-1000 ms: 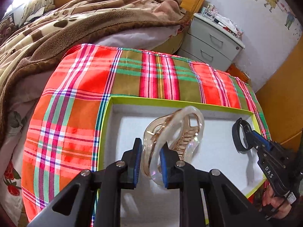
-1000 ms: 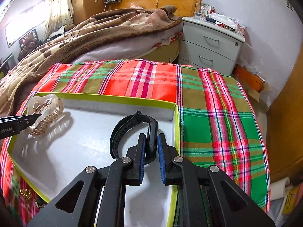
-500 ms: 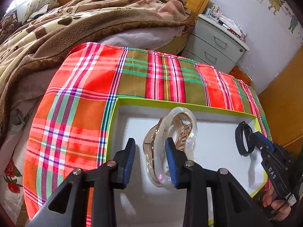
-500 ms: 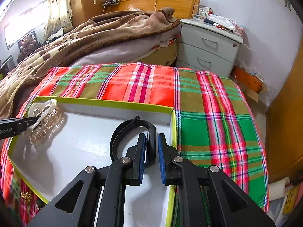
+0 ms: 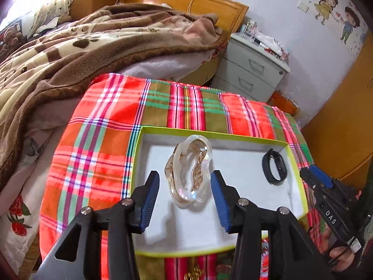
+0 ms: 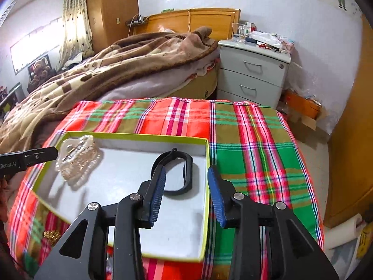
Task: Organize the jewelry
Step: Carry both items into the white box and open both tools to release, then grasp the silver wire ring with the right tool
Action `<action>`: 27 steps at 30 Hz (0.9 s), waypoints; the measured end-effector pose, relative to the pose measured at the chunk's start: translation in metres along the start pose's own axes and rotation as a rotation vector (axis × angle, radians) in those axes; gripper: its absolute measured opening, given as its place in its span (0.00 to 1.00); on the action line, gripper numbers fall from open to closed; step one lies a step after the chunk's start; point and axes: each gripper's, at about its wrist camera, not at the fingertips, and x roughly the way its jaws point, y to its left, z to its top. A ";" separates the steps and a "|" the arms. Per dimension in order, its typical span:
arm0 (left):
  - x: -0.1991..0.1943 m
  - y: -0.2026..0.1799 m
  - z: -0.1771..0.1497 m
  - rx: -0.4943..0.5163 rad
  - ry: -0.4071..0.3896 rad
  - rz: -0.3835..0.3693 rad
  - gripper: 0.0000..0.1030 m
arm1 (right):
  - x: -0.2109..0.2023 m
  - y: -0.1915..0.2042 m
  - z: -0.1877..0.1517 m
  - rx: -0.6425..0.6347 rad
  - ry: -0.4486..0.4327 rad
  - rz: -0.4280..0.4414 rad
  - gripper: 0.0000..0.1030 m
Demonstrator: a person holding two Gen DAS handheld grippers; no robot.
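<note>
Left claw (image 5: 185, 200) opening, hair clip (image 5: 188, 170) loose between; right claw (image 6: 186, 194) opening, wristband (image 6: 173, 171) partly hidden.

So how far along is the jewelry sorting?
Done: the clear hair claw and the black wristband both lie in the green-edged box. In hand: nothing; the left gripper and right gripper are opening, clear of both pieces. Left: gold jewelry on the plaid cloth beside the box.

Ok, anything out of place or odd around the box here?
Inside the box nothing stands out: the clear hair claw and black band lie apart on its floor. One oddity: a small gold piece lies outside on the plaid cloth, by the near left corner.
</note>
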 end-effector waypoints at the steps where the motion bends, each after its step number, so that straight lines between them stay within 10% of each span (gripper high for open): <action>1: -0.005 -0.001 -0.002 0.003 -0.009 -0.004 0.47 | -0.006 0.001 -0.003 -0.001 -0.008 0.010 0.37; 12: -0.052 0.007 -0.061 -0.026 -0.048 -0.096 0.49 | -0.039 0.014 -0.043 0.004 -0.001 0.269 0.37; 27: -0.057 0.031 -0.124 -0.070 0.010 -0.115 0.50 | -0.018 0.051 -0.079 -0.112 0.121 0.302 0.37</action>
